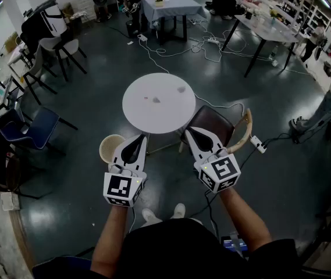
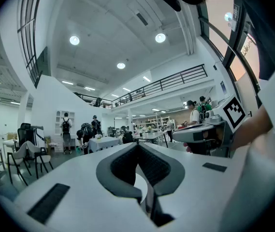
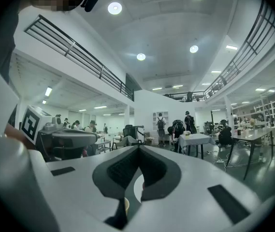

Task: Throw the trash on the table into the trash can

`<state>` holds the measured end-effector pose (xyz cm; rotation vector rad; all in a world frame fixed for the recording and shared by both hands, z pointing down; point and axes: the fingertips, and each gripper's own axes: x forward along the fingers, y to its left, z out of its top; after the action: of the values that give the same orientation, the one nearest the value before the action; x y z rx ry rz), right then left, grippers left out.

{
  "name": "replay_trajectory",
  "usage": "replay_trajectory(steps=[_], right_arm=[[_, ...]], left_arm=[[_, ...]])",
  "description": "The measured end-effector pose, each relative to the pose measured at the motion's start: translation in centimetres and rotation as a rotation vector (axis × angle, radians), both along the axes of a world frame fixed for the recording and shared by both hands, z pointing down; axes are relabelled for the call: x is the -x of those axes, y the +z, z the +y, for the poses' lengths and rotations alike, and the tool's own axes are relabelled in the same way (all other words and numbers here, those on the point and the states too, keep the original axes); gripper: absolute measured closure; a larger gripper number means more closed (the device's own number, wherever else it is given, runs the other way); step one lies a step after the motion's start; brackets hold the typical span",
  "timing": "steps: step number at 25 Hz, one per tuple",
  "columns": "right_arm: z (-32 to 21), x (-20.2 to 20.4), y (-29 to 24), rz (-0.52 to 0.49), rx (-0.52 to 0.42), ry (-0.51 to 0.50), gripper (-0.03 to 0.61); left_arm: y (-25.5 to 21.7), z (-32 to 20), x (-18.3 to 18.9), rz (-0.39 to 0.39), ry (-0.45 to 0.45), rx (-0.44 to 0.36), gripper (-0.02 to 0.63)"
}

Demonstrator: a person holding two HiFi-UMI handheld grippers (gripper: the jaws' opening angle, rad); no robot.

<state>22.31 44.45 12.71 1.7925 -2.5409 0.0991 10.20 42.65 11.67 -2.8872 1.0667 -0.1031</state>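
Left tongs (image 1: pixel 143 137) and right tongs (image 1: pixel 189 131), both pressed together, hover before round white table (image 1: pixel 153 116) on dark floor (image 1: pixel 95 80).

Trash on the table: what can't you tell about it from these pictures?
Head view: the trash on the table is too small to identify.
Head view: the left tongs cover part of the trash can.
Gripper views: the tongs' own bodies hide the trash.
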Motion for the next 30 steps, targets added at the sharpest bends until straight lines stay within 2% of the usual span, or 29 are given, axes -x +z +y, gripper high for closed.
replay_trajectory(steps=[3,8,17,20,30], right_arm=[[-0.3,-1.1,0.0,0.016,-0.015,-0.008,0.561],[0.3,-1.6,0.3,0.097,-0.054,-0.039,0.561],[0.8,-4.5,1.0,0.038,-0.046,-0.084,0.561],[0.7,-4.8,1.2,0.036,-0.045,-0.091,0.561],[-2.0,-6.8,1.7,0.024,-0.037,-0.073,0.561]], left_arm=[[0.2,-0.3,-1.1,0.005,-0.012,-0.001,0.606],[0.9,0.1,-2.5,-0.004,-0.037,0.000,0.606],[1.7,1.3,-4.8,-0.002,-0.083,0.013,0.606],[1.5,1.4,-4.9,-0.020,-0.103,-0.010,0.606],[1.9,-1.4,-6.0,-0.034,-0.121,-0.029,0.606]])
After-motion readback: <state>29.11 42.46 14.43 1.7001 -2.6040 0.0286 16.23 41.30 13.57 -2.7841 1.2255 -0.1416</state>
